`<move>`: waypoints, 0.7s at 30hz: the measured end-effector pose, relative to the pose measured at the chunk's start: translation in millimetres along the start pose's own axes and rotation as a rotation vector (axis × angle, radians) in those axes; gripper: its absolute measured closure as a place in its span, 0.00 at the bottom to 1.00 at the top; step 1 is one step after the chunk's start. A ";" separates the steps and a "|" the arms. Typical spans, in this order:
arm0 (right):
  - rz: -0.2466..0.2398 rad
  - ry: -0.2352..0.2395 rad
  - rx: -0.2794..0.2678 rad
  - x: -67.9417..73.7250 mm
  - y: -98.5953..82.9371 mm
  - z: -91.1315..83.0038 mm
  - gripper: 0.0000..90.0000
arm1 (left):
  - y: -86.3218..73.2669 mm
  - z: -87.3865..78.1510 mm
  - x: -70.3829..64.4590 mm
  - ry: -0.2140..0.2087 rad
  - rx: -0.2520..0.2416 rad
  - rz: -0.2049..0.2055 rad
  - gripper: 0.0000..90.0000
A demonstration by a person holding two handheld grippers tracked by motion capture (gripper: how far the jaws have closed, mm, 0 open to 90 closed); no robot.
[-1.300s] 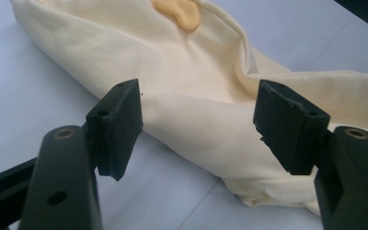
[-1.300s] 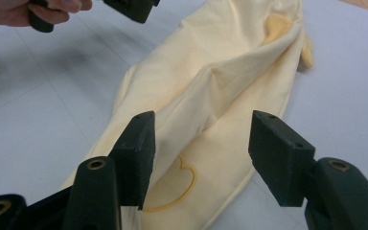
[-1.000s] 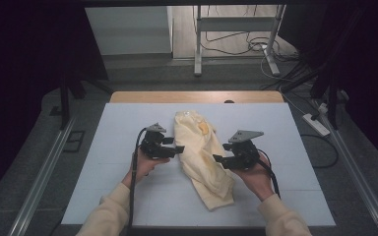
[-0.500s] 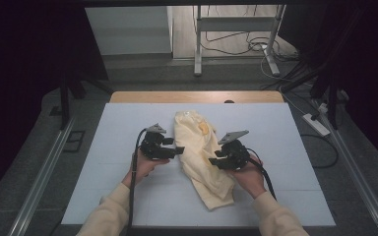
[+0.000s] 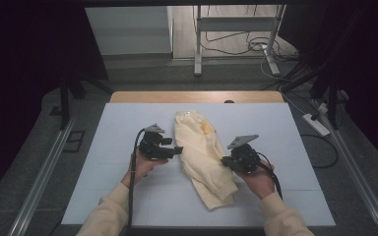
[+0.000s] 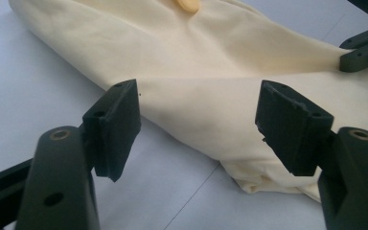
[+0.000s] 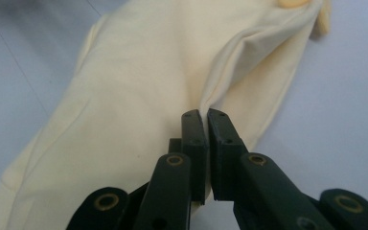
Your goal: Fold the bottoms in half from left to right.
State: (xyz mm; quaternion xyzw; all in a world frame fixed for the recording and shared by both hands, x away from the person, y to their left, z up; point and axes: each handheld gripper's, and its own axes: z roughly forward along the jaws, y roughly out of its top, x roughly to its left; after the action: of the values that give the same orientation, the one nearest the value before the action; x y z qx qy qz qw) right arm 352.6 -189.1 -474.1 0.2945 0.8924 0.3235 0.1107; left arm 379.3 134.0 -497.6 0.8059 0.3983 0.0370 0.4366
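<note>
Jaws of right gripper [image 7: 206,158] pinching cream garment [image 7: 143,96] fold, left gripper [image 6: 196,124] jaws spread beside it

Cloth [image 5: 204,157] at frame centre is looking like soft matt cream fabric, creasing loosely. Table [image 5: 128,123] is showing smooth matt white, wood edge at top. Right gripper [image 7: 206,120] pads are looking matt black, slightly rough.

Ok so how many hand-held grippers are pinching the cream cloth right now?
1. The right hand-held gripper is shut on a fold of the cream cloth; the left hand-held gripper is open at the cloth's other side.
</note>
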 end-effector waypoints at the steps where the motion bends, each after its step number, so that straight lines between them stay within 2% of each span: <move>1: 0.012 0.000 0.002 -1.0 -4.6 -0.5 0.95 | -0.1 0.1 0.2 -0.001 -0.001 -0.001 0.35; 5: 0.030 0.007 0.028 -3.3 -18.0 5.0 0.95 | -0.1 -0.4 0.4 0.003 -0.001 -0.002 0.35; 10: 0.022 0.007 0.066 -1.2 -24.8 19.4 0.94 | -0.1 -1.1 0.5 0.009 -0.004 0.001 0.35; 12: 0.007 -0.008 0.068 0.1 -23.7 19.6 0.87 | -0.2 -0.9 1.1 0.012 -0.004 -0.002 0.34; 15: 0.017 -0.048 0.017 -1.9 -20.8 9.1 0.71 | 0.1 -1.0 1.1 0.015 -0.002 0.001 0.34; 17: 0.034 -0.044 -0.031 -2.6 -17.2 -1.5 0.63 | 0.4 -1.1 0.5 0.016 -0.005 0.003 0.34; 18: 0.031 -0.041 -0.051 -1.5 -14.6 -7.0 0.61 | 0.4 -1.2 0.4 0.016 -0.006 0.003 0.34; 20: 0.011 -0.002 -0.109 4.4 -9.6 -16.8 0.59 | 0.4 -1.3 0.4 0.016 -0.006 0.003 0.34; 21: -0.001 0.006 -0.120 8.8 -6.9 -20.4 0.58 | 0.4 -1.3 0.6 0.015 -0.006 0.002 0.34</move>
State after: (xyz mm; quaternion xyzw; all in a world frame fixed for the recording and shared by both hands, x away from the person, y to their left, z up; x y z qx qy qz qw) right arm 334.5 -198.6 -462.9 0.2861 0.8718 0.3772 0.1258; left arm 379.3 135.1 -496.7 0.8046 0.4005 0.0447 0.4361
